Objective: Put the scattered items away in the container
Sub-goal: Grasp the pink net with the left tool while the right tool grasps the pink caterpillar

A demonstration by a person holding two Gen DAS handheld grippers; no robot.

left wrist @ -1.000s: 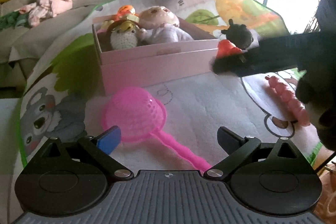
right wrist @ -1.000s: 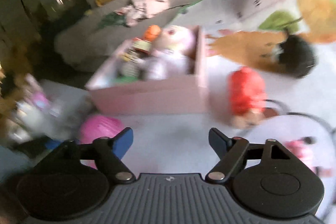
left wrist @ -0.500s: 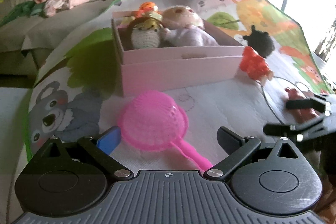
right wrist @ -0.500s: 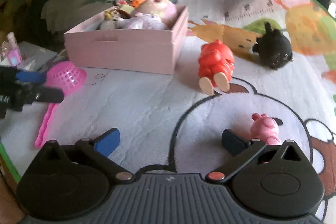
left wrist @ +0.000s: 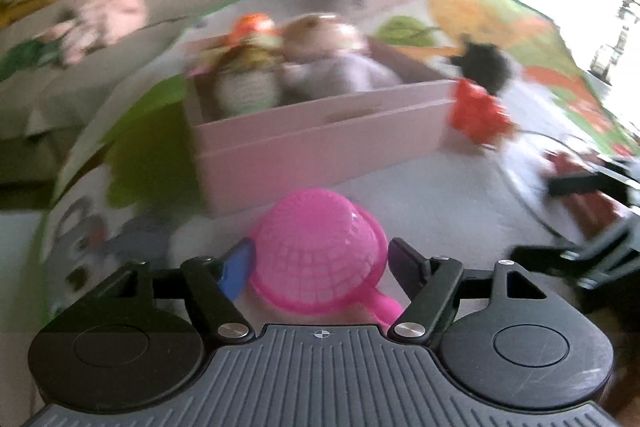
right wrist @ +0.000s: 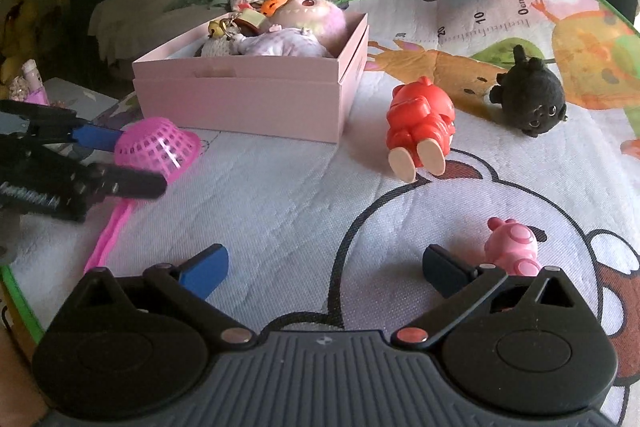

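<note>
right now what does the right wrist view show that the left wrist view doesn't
Only the right wrist view: the small pink toy beside the open right claw, and the strainer's full handle.

Only the left wrist view: the left claw from behind, its jaws, which have just been closing, flanking the strainer bowl; contact is unclear.

Both: the pink box of stuffed toys, the red toy, the black plush, the strainer and the play mat.

Blur and hidden parts around the pink box

Left wrist view is motion-smeared: toys inside the pink box point(left wrist: 320, 143) unreadable; the pink strainer point(left wrist: 320, 255) handle, nearer than the box, vanishes behind the hand-held gripper body.
</note>
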